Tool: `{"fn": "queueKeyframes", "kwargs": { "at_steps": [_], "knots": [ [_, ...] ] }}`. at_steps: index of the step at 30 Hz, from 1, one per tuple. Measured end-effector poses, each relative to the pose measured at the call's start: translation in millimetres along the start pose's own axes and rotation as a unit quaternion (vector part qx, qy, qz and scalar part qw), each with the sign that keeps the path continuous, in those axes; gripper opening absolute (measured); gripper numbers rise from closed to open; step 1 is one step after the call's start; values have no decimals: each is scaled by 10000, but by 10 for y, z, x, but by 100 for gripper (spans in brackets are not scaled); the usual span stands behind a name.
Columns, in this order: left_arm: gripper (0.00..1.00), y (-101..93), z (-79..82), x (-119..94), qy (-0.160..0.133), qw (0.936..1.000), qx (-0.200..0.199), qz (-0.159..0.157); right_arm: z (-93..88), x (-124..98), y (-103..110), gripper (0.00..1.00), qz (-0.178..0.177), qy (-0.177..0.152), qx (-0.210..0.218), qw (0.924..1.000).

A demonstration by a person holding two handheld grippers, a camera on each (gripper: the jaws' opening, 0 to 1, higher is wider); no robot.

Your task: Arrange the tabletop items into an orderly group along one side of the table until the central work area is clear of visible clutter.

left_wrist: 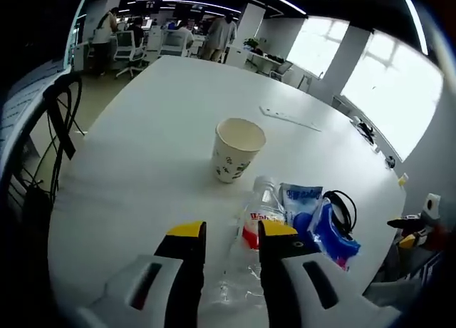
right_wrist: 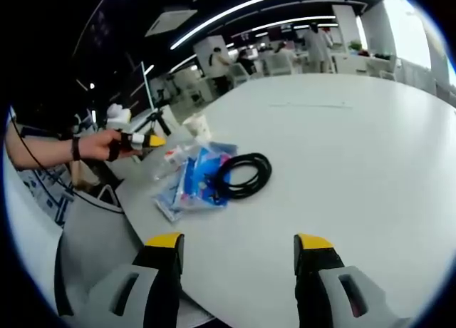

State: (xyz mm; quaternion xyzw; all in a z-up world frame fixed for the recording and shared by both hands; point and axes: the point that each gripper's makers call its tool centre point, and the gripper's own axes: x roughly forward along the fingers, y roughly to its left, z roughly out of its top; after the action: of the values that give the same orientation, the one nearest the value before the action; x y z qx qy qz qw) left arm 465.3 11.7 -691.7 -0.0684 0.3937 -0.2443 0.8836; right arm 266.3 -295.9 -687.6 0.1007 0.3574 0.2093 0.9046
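A: Left gripper view. The left gripper (left_wrist: 231, 235) has its yellow-tipped jaws clamped on the clear water bottle (left_wrist: 251, 242), which lies on the white table (left_wrist: 135, 171) near the close edge. Red label shows between the jaws.

B: And beyond the bottle?

A: A paper cup (left_wrist: 236, 150) stands upright, just past the bottle toward the table's middle. Right of the bottle, touching it, are the blue-and-white packets (left_wrist: 313, 217), with a black cable coil (left_wrist: 345, 203) at their right side. Farther off, a flat white strip (left_wrist: 288, 118) lies alone on the table.

B: Right gripper view?

A: The right gripper (right_wrist: 235, 246) hangs over bare table, jaws spread wide, grasping nothing. Ahead and to the left, the packets (right_wrist: 191, 182) and the cable coil (right_wrist: 246, 175) sit near the table edge, the coil resting partly on the packets. The bottle (right_wrist: 171, 160) and cup (right_wrist: 199, 125) lie beyond them. A person's hand (right_wrist: 107, 146) holds the left gripper (right_wrist: 146, 140) there at the bottle.
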Motion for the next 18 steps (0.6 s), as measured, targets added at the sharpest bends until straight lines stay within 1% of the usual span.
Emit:
{"fn": "queueKeyframes", "kwargs": {
  "at_steps": [4, 8, 11, 14, 18],
  "knots": [
    [29, -86, 27, 35, 21, 9999, 70, -76, 2, -15, -23, 63, -18, -2, -3, 10000],
    [29, -149, 45, 66, 84, 9996, 225, -135, 13, -29, -39, 63, -43, -33, 8, 10000],
    [29, -162, 26, 81, 234, 9989, 404, -107, 12, -31, -39, 63, -56, -57, 38, 10000],
    [29, -193, 23, 100, 341, 9981, 503, -136, -11, -20, -16, 63, -43, -43, 46, 10000],
    [32, -267, -21, 131, 631, 9951, 726, -239, -37, -11, 2, 63, -25, -18, 48, 10000]
  ]
}}
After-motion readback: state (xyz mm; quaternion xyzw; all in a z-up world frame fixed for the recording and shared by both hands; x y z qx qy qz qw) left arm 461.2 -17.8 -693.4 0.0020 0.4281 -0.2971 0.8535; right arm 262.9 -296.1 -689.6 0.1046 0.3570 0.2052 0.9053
